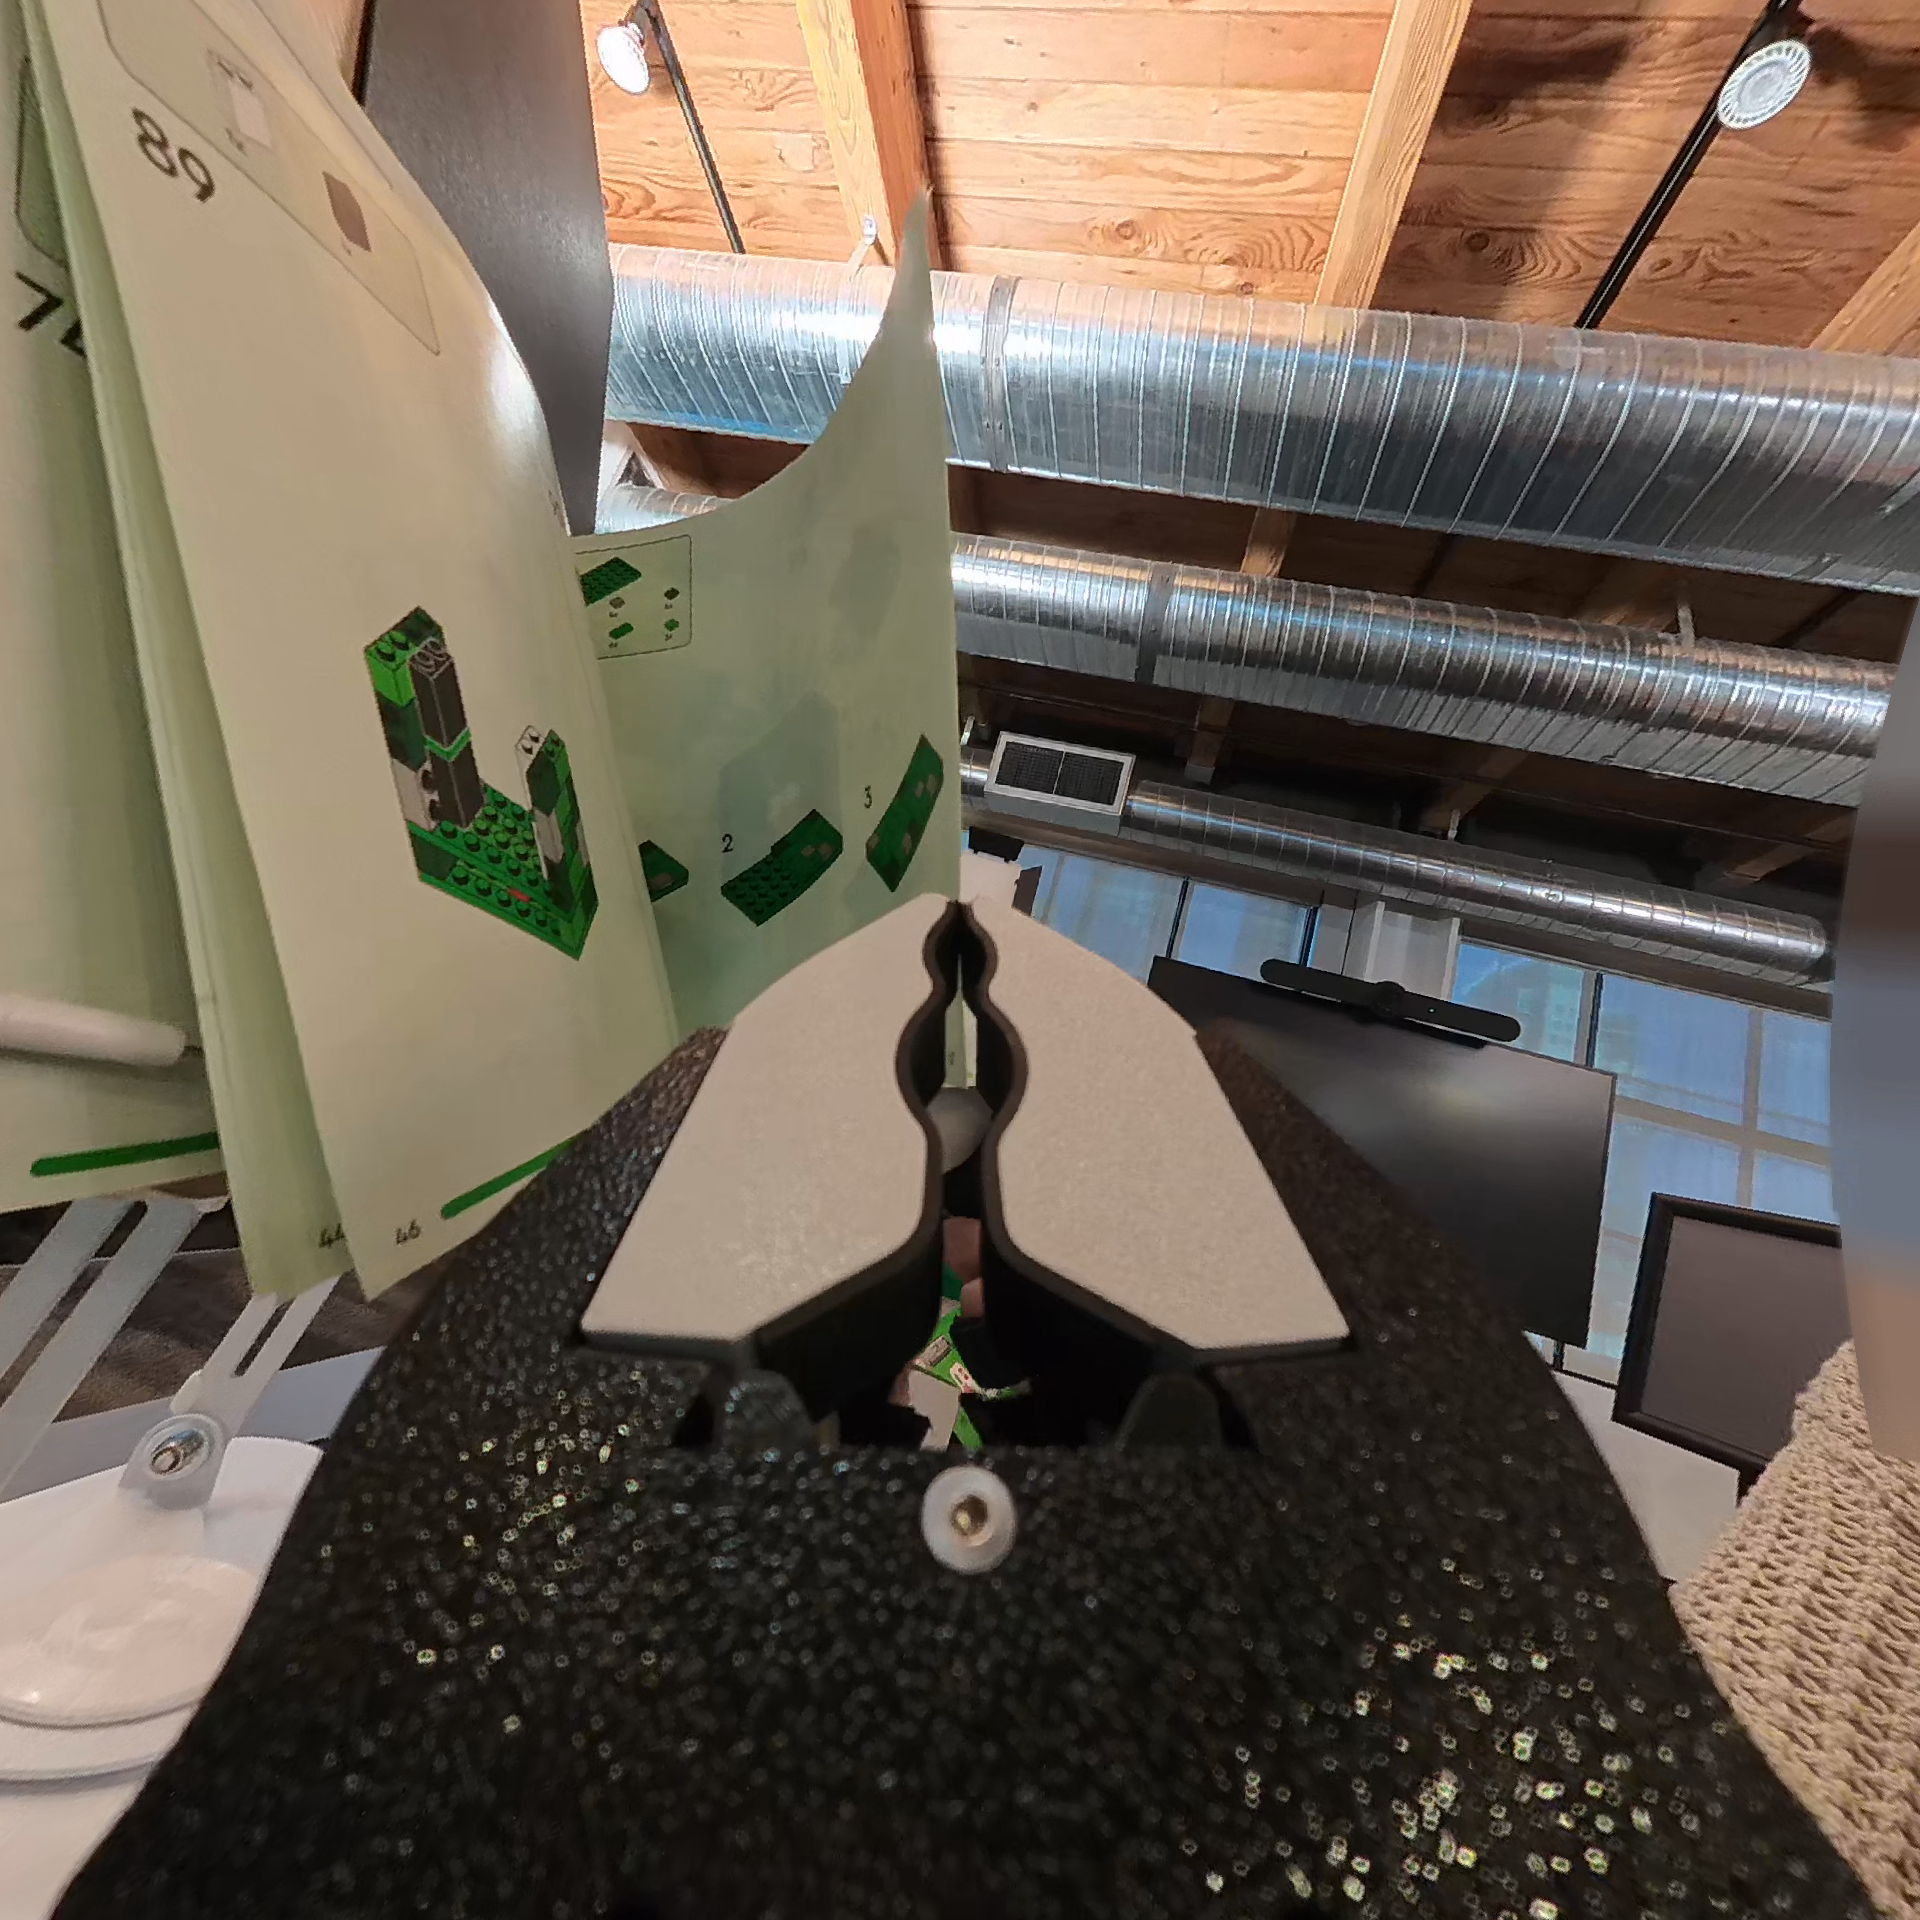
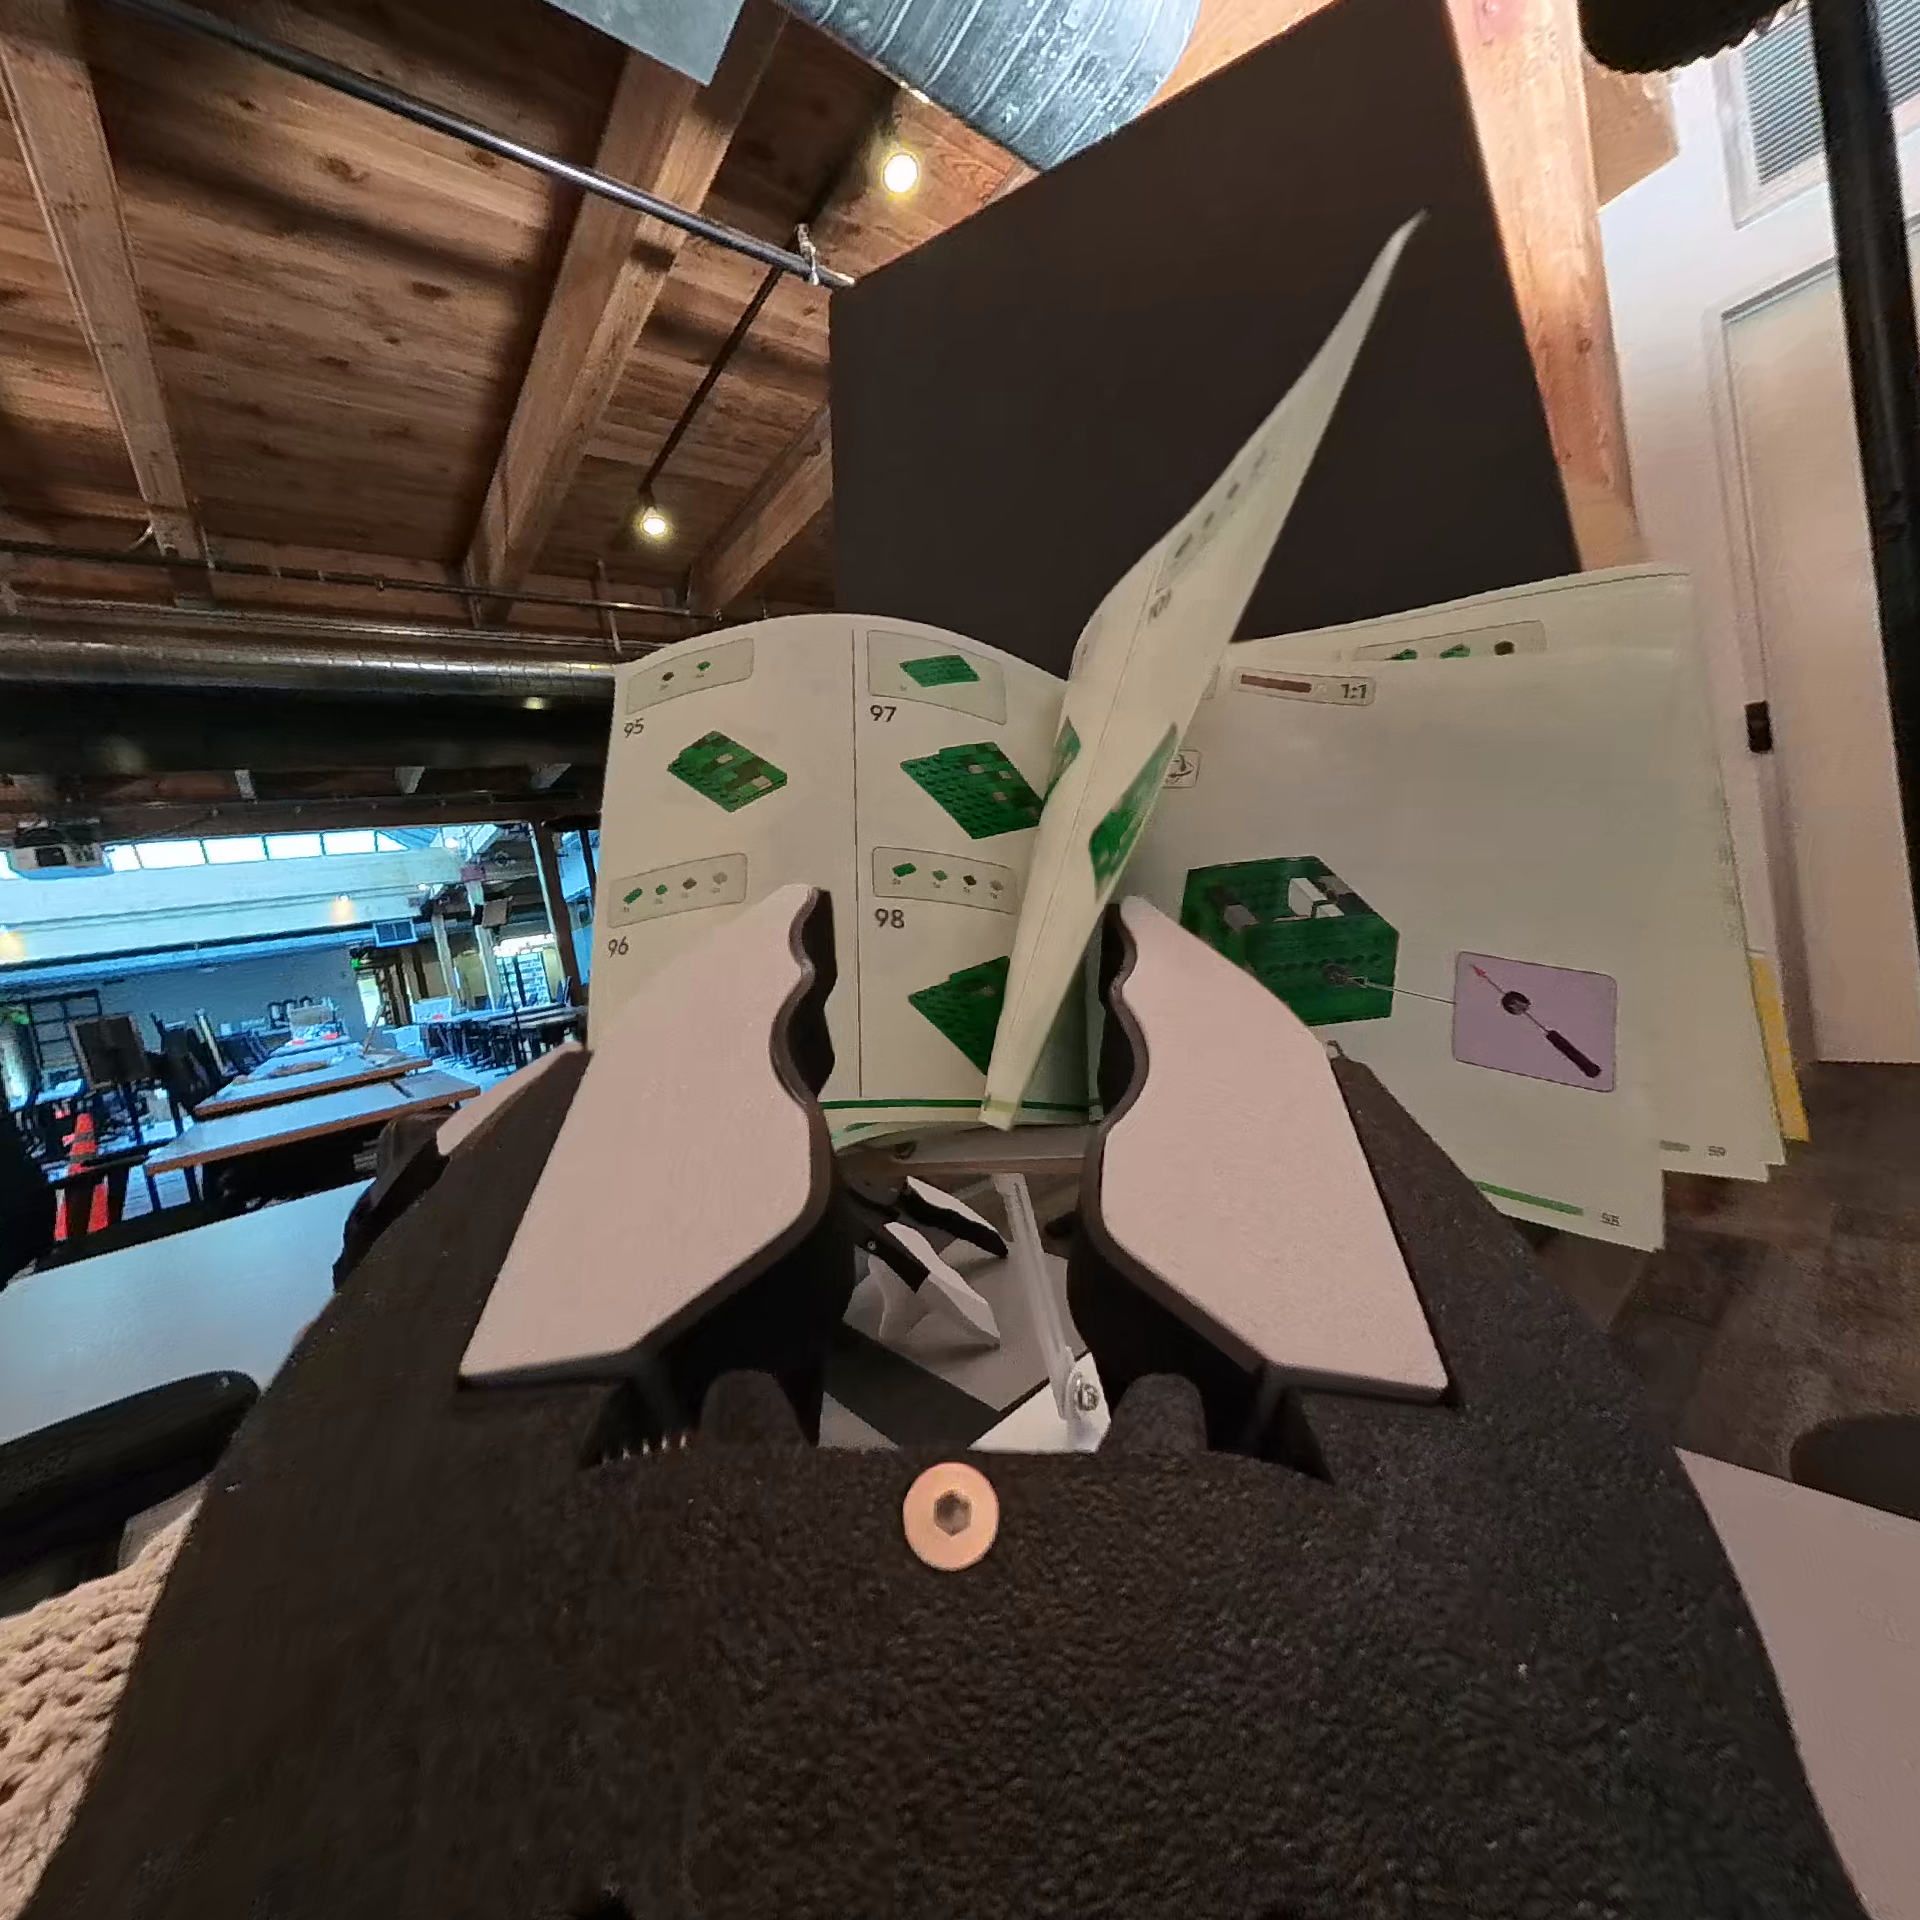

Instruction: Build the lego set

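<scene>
The green-and-white instruction booklet (image 2: pixel 748 810) stands open on a white stand (image 2: pixel 1075 1371) in front of my right gripper (image 2: pixel 966 914), which is open and empty. One loose page (image 2: pixel 1164 675) stands upright, almost edge-on, and its lower part shows between the right fingers. In the left wrist view the booklet's pages (image 1: pixel 395 727) hang at the left and a curled page (image 1: pixel 831 644) stands just behind my left gripper (image 1: pixel 961 920). The left jaws are shut, tip to tip. I cannot tell whether they pinch that page's edge. Green and white lego bits (image 1: pixel 951 1387) show through the gap below the jaws.
A black board (image 2: pixel 1143 416) stands behind the booklet. The stand's white base and arm (image 1: pixel 166 1475) are at lower left. Dark monitors (image 1: pixel 1455 1143) stand to the right. A knit sleeve (image 1: pixel 1808 1621) shows at the right edge, and again in the right wrist view (image 2: pixel 73 1662). A white table (image 2: pixel 135 1320) lies at left. The tips of one gripper are about 15 cm away from the tips of the other.
</scene>
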`<action>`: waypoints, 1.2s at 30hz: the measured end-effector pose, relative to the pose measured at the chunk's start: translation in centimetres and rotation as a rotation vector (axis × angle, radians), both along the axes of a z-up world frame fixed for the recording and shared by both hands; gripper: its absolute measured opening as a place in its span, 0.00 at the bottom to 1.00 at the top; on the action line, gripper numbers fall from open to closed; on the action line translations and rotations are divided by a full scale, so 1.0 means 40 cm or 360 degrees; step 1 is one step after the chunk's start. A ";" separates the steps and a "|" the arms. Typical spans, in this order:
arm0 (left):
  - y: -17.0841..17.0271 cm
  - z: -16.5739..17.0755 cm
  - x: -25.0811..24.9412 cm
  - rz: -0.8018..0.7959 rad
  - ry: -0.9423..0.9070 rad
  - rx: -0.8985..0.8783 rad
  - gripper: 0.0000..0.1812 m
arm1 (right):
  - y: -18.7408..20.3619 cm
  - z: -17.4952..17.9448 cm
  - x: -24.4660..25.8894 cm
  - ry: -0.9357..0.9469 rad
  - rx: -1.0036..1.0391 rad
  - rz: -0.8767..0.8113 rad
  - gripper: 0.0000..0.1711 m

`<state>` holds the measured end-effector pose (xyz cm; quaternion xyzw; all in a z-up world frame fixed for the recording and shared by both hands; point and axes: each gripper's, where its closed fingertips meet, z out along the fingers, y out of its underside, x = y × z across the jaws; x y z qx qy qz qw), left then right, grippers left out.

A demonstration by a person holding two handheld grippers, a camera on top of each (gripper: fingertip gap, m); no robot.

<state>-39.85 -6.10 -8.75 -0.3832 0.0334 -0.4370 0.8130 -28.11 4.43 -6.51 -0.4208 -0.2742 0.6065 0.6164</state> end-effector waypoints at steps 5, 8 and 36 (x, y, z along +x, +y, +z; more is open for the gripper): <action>0.015 -0.010 0.004 0.0056 0.0067 -0.0080 0.00 | -0.010 -0.001 -0.009 -0.0021 0.0024 0.0018 0.28; 0.016 0.000 0.021 0.0140 0.0185 -0.0125 0.00 | -0.010 -0.001 -0.009 -0.0020 0.0024 0.0015 0.28; -0.011 0.039 0.068 -0.0080 0.0195 0.0002 0.00 | 0.072 0.014 0.079 0.0099 0.0006 -0.0602 0.38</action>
